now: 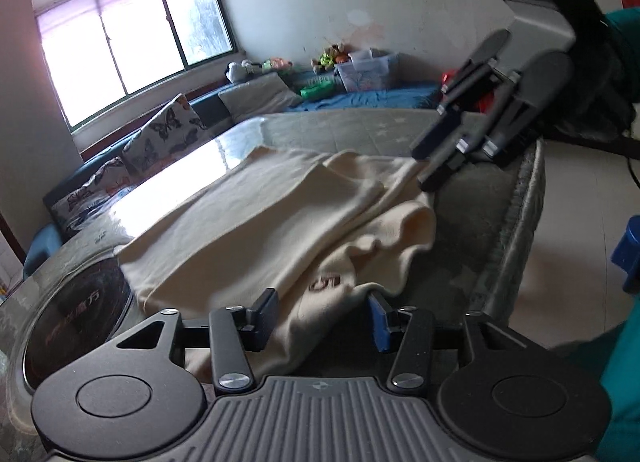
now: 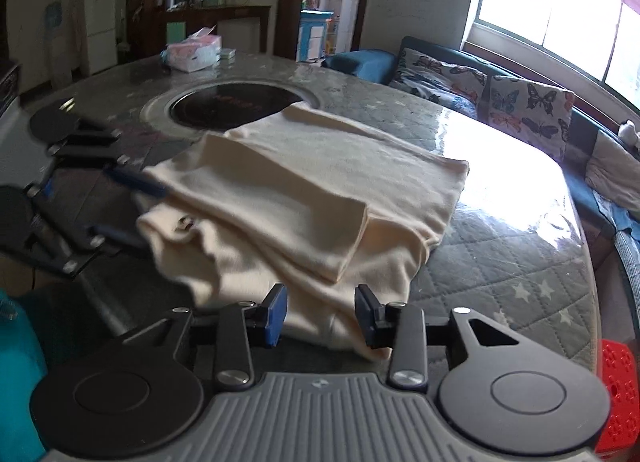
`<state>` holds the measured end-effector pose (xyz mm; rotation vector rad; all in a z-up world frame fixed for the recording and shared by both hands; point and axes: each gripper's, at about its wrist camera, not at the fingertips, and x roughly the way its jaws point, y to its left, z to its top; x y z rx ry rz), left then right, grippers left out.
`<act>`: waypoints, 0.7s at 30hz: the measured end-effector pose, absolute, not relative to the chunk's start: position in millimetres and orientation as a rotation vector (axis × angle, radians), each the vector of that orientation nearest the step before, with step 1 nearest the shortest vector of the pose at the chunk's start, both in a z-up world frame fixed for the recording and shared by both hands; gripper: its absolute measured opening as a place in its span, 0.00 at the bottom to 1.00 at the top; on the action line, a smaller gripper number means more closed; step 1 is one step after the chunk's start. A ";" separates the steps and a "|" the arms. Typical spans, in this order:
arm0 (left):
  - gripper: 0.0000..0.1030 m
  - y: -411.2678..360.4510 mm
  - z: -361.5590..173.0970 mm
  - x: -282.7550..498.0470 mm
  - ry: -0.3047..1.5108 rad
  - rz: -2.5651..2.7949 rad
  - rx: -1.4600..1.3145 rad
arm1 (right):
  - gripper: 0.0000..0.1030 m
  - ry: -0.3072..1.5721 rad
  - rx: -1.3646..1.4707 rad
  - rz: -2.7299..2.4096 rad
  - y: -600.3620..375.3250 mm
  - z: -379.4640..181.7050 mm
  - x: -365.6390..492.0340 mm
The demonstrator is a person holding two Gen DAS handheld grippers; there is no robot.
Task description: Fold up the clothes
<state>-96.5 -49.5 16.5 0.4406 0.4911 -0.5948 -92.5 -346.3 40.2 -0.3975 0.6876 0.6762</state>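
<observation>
cream shirt (image 2: 304, 198) lies partly folded on the table (image 2: 500, 262); both the left gripper (image 1: 324, 318) and the right gripper (image 2: 321, 316) gape wide at its near edge, likely mid-fold; next, pinch that edge.

The desk (image 2: 500, 246) is covered by a grey quilted cloth with white stars under a glossy clear sheet. A round black hob (image 2: 236, 104) is sunk in its middle. A cream garment (image 2: 304, 198) lies partly folded on it, one edge reaching the hob. A tissue box (image 2: 194, 50) sits at the far side.
</observation>
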 end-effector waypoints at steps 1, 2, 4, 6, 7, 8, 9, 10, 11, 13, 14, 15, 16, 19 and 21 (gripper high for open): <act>0.25 -52.2 15.1 -96.1 0.483 -0.599 0.446 | 0.43 0.683 -0.412 0.684 -345.5 39.7 -96.3; 0.20 -52.1 16.3 -94.9 0.480 -0.603 0.438 | 0.44 0.674 -0.433 0.691 -344.0 39.1 -100.2; 0.10 -48.3 20.0 -91.7 0.478 -0.598 0.406 | 0.52 0.654 -0.466 0.712 -340.6 37.6 -107.2; 0.09 -40.1 26.9 -88.0 0.474 -0.593 0.370 | 0.55 0.639 -0.486 0.729 -336.8 36.3 -110.9; 0.09 -36.5 30.6 -85.7 0.472 -0.589 0.351 | 0.56 0.626 -0.499 0.739 -333.6 35.4 -112.2; 0.09 -32.8 34.2 -83.5 0.469 -0.586 0.332 | 0.56 0.608 -0.517 0.750 -329.4 34.3 -113.2; 0.09 -31.4 35.3 -81.5 0.469 -0.582 0.326 | 0.57 0.589 -0.534 0.760 -325.3 33.2 -114.2; 0.09 -30.0 36.4 -79.5 0.470 -0.579 0.320 | 0.58 0.572 -0.547 0.766 -321.4 31.6 -113.7; 0.09 -28.6 37.4 -77.5 0.471 -0.575 0.314 | 0.58 0.555 -0.555 0.768 -317.7 29.7 -111.9; 0.09 -26.8 38.3 -73.5 0.476 -0.572 0.302 | 0.58 0.529 -0.568 0.772 -310.7 25.5 -107.2; 0.09 -26.2 38.1 -71.9 0.482 -0.574 0.292 | 0.56 0.528 -0.568 0.775 -307.7 22.8 -103.6; 0.09 -25.6 37.9 -70.3 0.488 -0.577 0.282 | 0.53 0.529 -0.565 0.779 -305.3 20.3 -99.9; 0.11 -28.1 36.2 -71.3 0.490 -0.577 0.281 | 0.47 0.540 -0.554 0.784 -304.0 18.3 -95.9; 0.19 -28.7 31.0 -76.2 0.498 -0.569 0.310 | 0.26 0.584 -0.500 0.793 -303.7 17.0 -83.9; 0.38 -27.2 25.2 -81.4 0.499 -0.556 0.344 | 0.22 0.602 -0.460 0.786 -306.1 20.8 -77.4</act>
